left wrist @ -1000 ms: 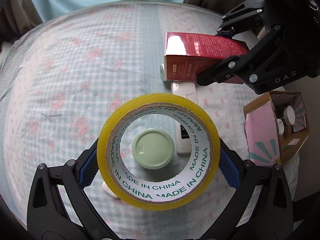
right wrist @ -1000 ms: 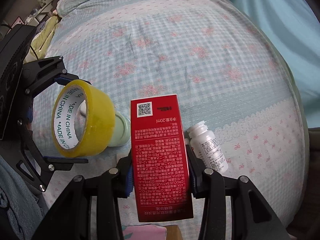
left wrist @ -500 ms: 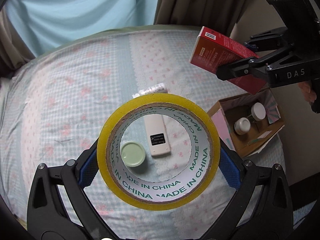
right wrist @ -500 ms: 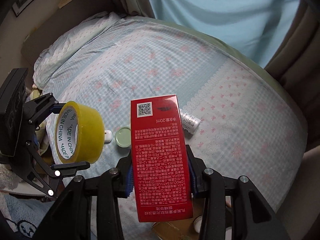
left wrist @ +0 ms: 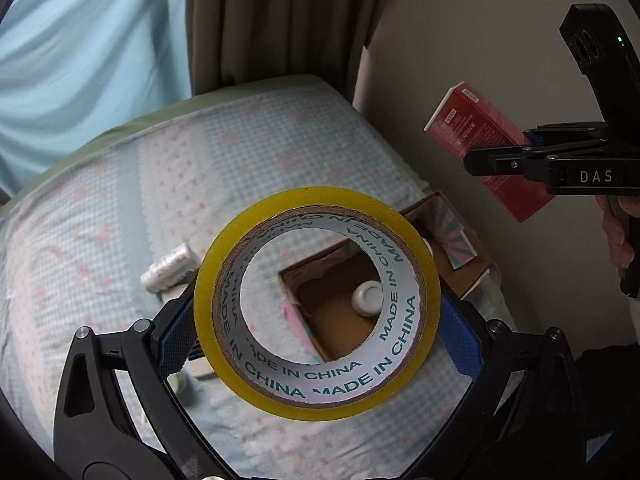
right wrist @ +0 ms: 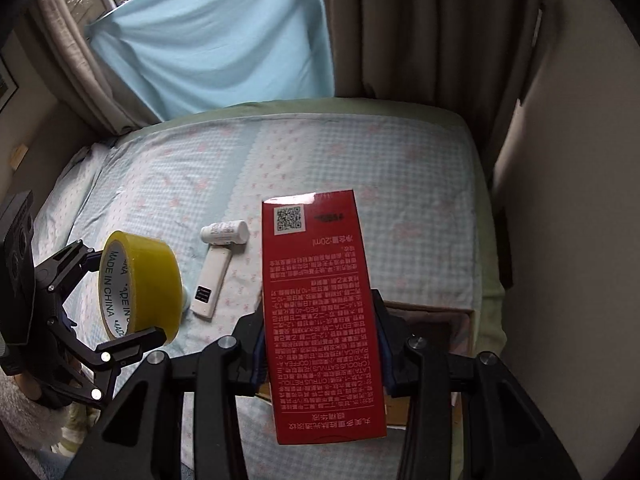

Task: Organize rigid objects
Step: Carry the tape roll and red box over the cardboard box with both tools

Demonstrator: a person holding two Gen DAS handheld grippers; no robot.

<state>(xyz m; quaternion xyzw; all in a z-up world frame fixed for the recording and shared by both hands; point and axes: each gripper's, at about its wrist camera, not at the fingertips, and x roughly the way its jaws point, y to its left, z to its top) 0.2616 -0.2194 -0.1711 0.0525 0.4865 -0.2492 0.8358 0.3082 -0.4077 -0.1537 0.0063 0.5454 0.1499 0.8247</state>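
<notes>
My left gripper is shut on a yellow tape roll, held in the air over the bed; the roll also shows in the right wrist view. Through its hole I see an open cardboard box with a white jar inside. My right gripper is shut on a red carton, held high above the box's far side; the carton also shows in the left wrist view.
A white pill bottle, a white remote and a partly hidden green lid lie on the checked bedspread. A wall stands right of the bed, curtains behind.
Both grippers have risen and swung right with their loads. The left view has shifted from the green lid and remote to the open box.
</notes>
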